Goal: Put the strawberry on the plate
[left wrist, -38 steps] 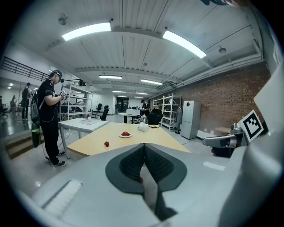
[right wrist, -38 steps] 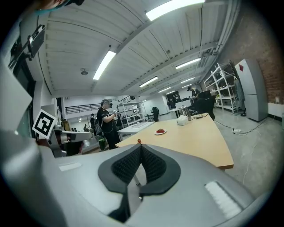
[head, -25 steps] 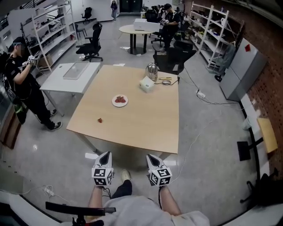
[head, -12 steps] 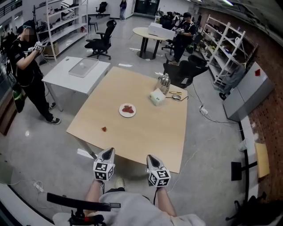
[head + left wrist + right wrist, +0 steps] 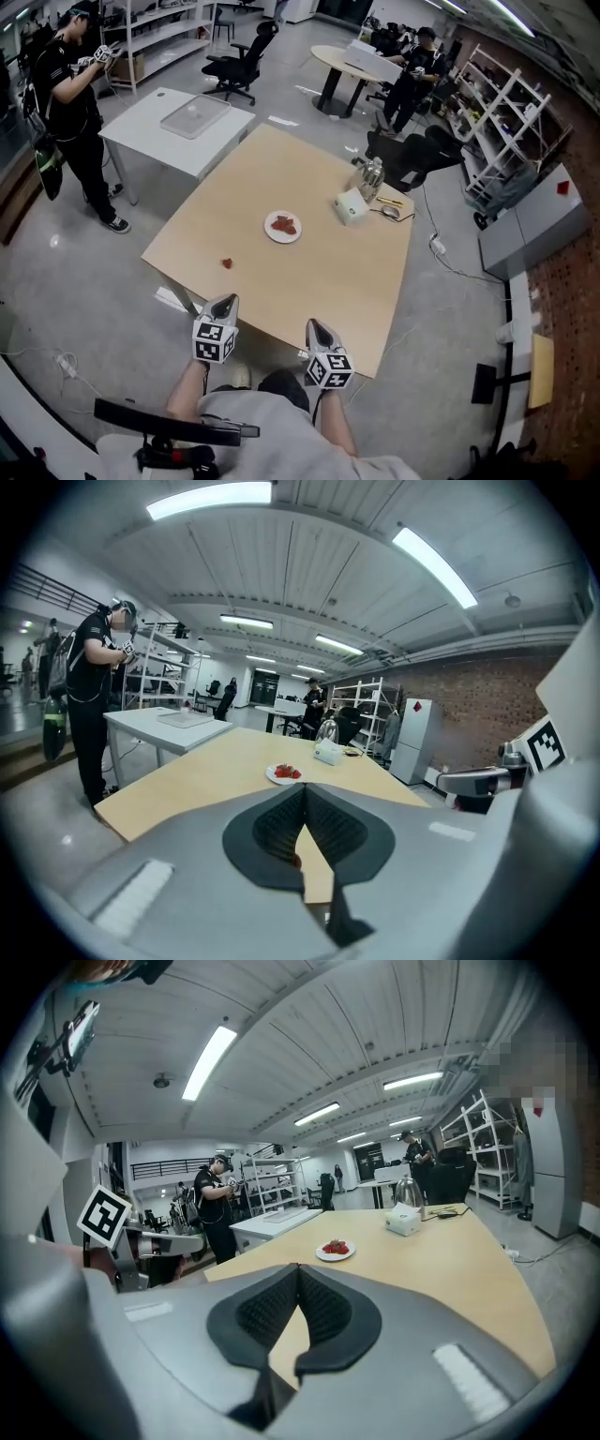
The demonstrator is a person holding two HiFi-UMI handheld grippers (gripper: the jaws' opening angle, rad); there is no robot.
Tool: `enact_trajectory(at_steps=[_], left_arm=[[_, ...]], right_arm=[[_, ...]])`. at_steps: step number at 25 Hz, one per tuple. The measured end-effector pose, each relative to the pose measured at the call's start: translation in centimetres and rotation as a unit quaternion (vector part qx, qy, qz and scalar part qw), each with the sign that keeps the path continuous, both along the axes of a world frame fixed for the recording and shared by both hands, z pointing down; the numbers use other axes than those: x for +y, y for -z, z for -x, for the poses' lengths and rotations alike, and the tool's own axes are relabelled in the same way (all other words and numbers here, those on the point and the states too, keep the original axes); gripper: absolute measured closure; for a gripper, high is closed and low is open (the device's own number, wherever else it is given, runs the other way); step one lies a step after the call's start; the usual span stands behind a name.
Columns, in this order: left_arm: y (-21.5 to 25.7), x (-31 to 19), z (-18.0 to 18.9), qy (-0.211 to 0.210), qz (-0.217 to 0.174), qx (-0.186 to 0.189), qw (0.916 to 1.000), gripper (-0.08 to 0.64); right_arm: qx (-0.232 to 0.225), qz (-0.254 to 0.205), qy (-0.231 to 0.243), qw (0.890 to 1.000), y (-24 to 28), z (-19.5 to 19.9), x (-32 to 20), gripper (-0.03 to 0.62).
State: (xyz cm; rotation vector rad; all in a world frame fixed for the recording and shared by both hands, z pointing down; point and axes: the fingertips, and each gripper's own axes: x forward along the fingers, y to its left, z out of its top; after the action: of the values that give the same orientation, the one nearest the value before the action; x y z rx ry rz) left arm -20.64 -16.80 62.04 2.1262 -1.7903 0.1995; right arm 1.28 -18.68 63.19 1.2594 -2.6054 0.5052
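Observation:
A lone red strawberry [image 5: 227,263] lies on the wooden table [image 5: 356,281] near its left edge. A white plate [image 5: 282,227] with several strawberries on it sits mid-table; it shows too in the left gripper view as the plate [image 5: 284,773] and in the right gripper view as the plate [image 5: 335,1250]. My left gripper [image 5: 224,302] is shut and empty, just short of the table's near edge. My right gripper [image 5: 313,326] is also shut and empty beside it, close to the near edge. In both gripper views the jaws meet at the tips with nothing between them.
A white tissue box [image 5: 351,206], a glass kettle [image 5: 371,176] and a cable lie at the table's far side. A white side table [image 5: 178,127] stands to the left, with a person [image 5: 75,84] beside it. Office chairs [image 5: 408,155], a round table [image 5: 361,64] and shelves lie beyond.
The view has moved closer to the table and shifted left. Both grippers have risen toward the table's near edge, still shut. The strawberry and the plate have not moved on the table.

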Motion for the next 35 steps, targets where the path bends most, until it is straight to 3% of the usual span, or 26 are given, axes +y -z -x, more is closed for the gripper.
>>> enact_trajectory(at_steps=[14, 25, 32, 35], left_arm=[[-4.0, -4.5, 4.1, 0.076, 0.069, 0.019, 0.9946, 0.540], [-10.2, -9.2, 6.3, 0.117, 0.168, 0.032, 0.9782, 0.538], [-13.3, -11.5, 7.7, 0.125, 0.209, 0.030, 0.9695, 0.480], [-14.7, -12.2, 8.2, 0.128, 0.223, 0.037, 0.9658, 0.424]], right_arm=[[0.000, 0.020, 0.021, 1.000, -1.2, 0.6, -5.5, 0.586], [0.017, 0.054, 0.044, 0.997, -3.4, 1.1, -11.3, 0.586], [0.018, 0.079, 0.040, 0.996, -4.8, 1.8, -13.8, 0.586], [0.022, 0.086, 0.039, 0.995, -5.4, 1.8, -14.4, 0.586]])
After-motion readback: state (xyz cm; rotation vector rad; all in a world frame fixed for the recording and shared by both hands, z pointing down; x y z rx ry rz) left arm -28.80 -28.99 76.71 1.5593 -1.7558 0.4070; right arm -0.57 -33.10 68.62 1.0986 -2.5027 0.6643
